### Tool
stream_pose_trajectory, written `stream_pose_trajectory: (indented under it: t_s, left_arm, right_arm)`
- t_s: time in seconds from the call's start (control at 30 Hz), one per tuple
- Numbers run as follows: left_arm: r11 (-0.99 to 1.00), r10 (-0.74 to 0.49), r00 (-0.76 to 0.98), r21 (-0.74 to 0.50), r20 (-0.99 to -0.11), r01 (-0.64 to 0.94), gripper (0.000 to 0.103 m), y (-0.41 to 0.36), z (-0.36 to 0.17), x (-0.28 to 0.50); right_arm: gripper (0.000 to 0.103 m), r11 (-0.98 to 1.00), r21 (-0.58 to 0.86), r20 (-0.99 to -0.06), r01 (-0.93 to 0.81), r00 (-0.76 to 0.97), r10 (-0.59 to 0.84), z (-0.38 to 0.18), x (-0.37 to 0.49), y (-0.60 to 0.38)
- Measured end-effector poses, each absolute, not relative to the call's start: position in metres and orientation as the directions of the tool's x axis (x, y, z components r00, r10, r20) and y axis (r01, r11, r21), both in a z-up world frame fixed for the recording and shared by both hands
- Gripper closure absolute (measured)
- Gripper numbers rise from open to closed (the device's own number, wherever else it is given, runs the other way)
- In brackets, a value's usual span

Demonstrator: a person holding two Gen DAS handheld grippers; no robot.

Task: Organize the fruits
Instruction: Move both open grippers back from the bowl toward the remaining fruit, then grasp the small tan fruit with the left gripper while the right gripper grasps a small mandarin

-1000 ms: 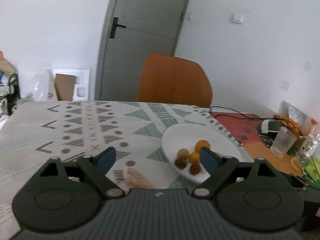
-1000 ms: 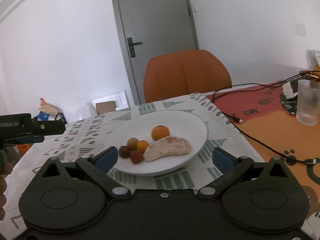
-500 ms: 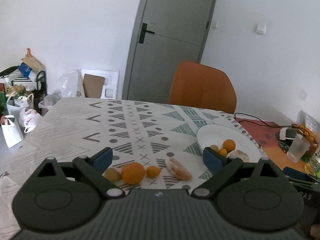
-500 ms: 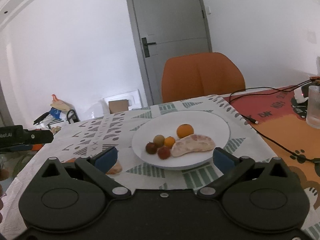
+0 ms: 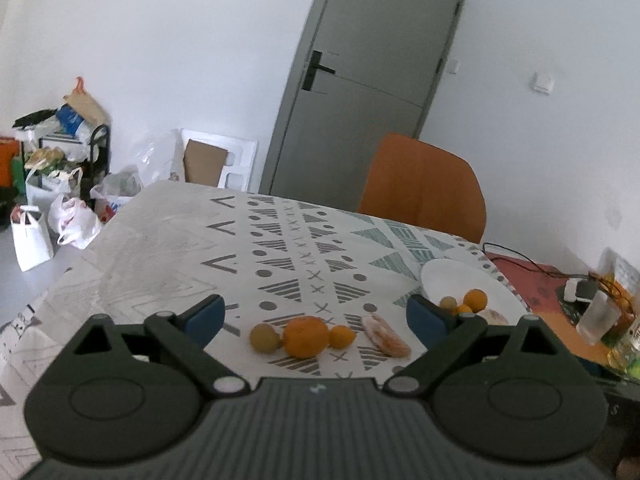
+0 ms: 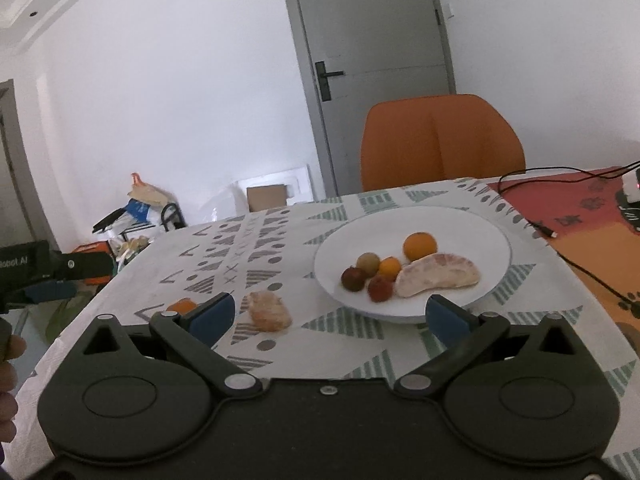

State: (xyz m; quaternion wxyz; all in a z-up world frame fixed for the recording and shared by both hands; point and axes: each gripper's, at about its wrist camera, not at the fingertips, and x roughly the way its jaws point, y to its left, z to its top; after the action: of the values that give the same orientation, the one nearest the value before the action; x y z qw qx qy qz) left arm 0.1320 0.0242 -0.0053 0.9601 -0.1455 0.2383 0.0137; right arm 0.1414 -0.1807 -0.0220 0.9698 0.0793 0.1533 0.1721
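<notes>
Left gripper (image 5: 312,316): matte black plastic body with ribbed grey centre and two blue rubber pads, jaws spread wide and empty. Between and just beyond the fingertips, a row of loose fruit lies on the worktop (image 5: 160,248), which wears a white cloth printed with grey and green triangles, dots and crosses. From 9 to 3 o'clock the row reads: a dull green round fruit (image 5: 264,337), a large dimpled orange (image 5: 306,337) touching it, a small smooth orange fruit (image 5: 341,336), and a pale peeled citrus segment (image 5: 385,335) lying flat, a little apart. None touches a pad.

Right gripper (image 6: 330,314): same build, jaws likewise wide apart and holding nothing. The same peeled segment sits just inside its left pad at 11 o'clock. Ahead, at 1 o'clock, a round glossy white plate (image 6: 492,240) carries a large curved pomelo segment (image 6: 438,274), two dark red fruits, a green-brown one and two oranges clustered together.

Beyond the worktop's far edge stands a moulded orange chair (image 6: 440,140), then a grey door (image 6: 368,40) in a white wall.
</notes>
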Motion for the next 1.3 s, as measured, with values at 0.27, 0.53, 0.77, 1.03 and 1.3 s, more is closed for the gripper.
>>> stream_pose_trajectory:
  t_s: [0.27,0.53,0.77,1.03,1.3]
  left_arm:
    - [0.954,-0.029,0.886,-0.278,-0.463,-0.114,0.009,0.038,-0.016,0.134]
    - [0.947,-0.049,0.868,-0.3,-0.494,-0.118,0.033,0.046,-0.036,0.148]
    - [0.936,-0.064,0.847,-0.326,-0.528,-0.133,0.046,0.051,-0.054,0.165]
    - [0.932,-0.063,0.827,-0.329,-0.559,-0.151,0.054,0.055,-0.067,0.179]
    - [0.931,-0.055,0.831,-0.328,-0.553,-0.157,0.057,0.058,-0.071,0.186]
  right_arm:
    - [0.0,0.923,0.169,-0.283,-0.346,0.88,0.381,-0.029,0.144,-0.16]
    - [0.006,0.908,0.15,-0.306,-0.392,0.855,0.42,-0.033,0.156,-0.144]
    - [0.01,0.903,0.142,-0.35,-0.405,0.833,0.428,-0.038,0.175,-0.135]
    - [0.018,0.888,0.142,-0.375,-0.437,0.807,0.457,-0.041,0.192,-0.125]
    - [0.032,0.857,0.151,-0.39,-0.492,0.767,0.509,-0.041,0.205,-0.11]
